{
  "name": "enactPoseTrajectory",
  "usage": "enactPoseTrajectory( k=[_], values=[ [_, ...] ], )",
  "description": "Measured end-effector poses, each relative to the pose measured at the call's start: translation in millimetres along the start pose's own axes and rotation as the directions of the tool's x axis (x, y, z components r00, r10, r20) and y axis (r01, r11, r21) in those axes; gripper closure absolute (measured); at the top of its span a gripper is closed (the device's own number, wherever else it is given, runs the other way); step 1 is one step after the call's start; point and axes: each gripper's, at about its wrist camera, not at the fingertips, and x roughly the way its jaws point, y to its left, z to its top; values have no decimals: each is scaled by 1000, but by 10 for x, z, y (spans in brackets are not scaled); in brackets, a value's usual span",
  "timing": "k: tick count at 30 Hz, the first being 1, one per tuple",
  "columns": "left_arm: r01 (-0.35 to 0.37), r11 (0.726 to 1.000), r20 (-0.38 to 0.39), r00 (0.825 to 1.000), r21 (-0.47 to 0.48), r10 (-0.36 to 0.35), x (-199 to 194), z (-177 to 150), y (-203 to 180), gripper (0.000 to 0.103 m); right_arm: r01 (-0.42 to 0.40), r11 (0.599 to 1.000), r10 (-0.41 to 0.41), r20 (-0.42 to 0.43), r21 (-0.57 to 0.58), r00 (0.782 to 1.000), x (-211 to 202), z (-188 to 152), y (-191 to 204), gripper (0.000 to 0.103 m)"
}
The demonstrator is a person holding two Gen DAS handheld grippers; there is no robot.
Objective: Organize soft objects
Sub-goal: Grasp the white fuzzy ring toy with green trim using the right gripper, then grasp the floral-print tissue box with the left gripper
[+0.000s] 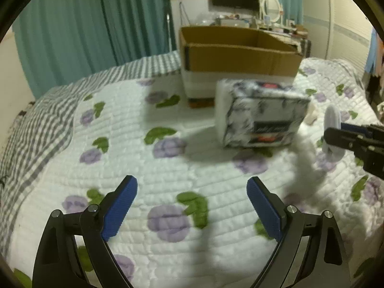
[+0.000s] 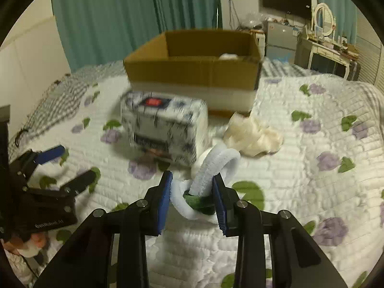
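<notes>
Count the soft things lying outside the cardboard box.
3: the tissue pack before the cardboard box, the cream cloth right of it, the fuzzy white loop in the right tongs. Others may be hidden.

The tissue pack (image 2: 164, 129) is motion-blurred, its label unreadable.

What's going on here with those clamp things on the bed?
A person is tidying soft things on a flowered quilt with two handheld grippers. The right gripper is shut on a fuzzy white ring toy. The left gripper hangs open and empty. A tissue pack and a cream cloth lie before an open cardboard box.
</notes>
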Motion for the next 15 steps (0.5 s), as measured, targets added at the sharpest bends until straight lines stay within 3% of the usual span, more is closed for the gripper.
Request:
enactPoseTrajectory(
  k=[8,15],
  values=[
    [50,999,13,999,18,-50,84,316,-331,9,49,999,-49,46,-1,998,-103,350,-332,71],
    [85,993,30,996,84,-88,430,601,-465,9,56,998,-56,37,-12,998,49,559,-630,70]
  ],
)
